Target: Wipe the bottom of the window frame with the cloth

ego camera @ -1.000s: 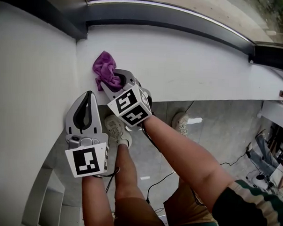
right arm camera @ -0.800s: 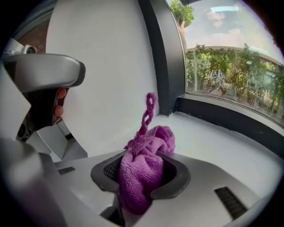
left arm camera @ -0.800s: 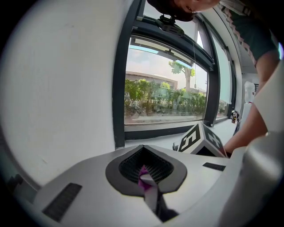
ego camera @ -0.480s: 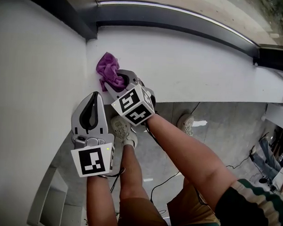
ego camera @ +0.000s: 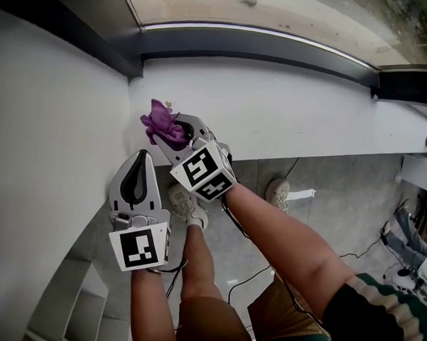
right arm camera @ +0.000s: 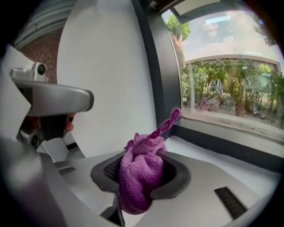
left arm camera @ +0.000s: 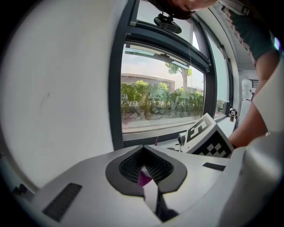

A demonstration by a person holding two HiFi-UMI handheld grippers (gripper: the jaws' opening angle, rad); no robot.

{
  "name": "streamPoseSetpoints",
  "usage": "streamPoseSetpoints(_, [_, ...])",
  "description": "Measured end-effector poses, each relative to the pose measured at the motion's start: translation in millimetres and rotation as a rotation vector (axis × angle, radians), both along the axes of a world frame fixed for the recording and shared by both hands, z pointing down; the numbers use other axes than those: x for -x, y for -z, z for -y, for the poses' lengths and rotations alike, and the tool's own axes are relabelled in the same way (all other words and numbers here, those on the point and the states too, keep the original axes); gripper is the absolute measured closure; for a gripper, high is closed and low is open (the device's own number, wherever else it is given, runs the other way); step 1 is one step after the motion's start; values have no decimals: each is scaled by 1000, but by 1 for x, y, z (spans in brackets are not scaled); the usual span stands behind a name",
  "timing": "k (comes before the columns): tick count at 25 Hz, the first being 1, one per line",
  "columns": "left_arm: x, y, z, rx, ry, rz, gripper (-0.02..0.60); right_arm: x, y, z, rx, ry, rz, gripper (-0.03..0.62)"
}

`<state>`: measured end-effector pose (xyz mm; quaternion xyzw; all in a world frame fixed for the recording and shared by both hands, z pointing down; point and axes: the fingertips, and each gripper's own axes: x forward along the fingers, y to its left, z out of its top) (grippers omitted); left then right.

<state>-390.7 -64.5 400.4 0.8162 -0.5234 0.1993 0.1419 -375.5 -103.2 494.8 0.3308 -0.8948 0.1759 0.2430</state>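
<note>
White sill (ego camera: 287,99) and dark window frame (ego camera: 261,45) seem not yet wiped; the right gripper (ego camera: 178,133), clamped on the purple cloth (ego camera: 159,120), sits near the left corner and should, I think, reach the frame and sweep rightwards; the left gripper (ego camera: 139,156), jaws together and empty, waits just beside, clear of that path.

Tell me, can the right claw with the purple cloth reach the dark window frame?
Probably yes: the right claw grips the cloth at the white sill, and nothing sits between it and the dark frame.
</note>
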Motion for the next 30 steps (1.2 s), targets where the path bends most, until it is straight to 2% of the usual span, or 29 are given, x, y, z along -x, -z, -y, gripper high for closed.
streamPoseSetpoints(7, [-32,66,6,-69,-30,3,575,-35,90,4,-79,-45,91,450])
streamPoseSetpoints(13, [-61,129,2,-83,-41,5,575,-77,178,-2,-147,-84,118,450])
streamPoseSetpoints(17, [-80,183,12,-147,-63,4,574,-101,244,6,-231,-105,145,450])
streamPoseSetpoints(20, [-91,227,16,-184,-50,-12,574,-119,292,0,-272,-114,151,448])
streamPoseSetpoints(23, [-103,272,10,-192,-53,-18,574,-138,341,-13,-277,-142,175,448])
streamPoseSetpoints(26, [-121,314,-1,-187,-90,-14,574,-157,391,-28,-289,-161,207,448])
streamPoseSetpoints(30, [-149,376,4,-222,-125,-67,574,-194,466,-32,-397,-168,224,448])
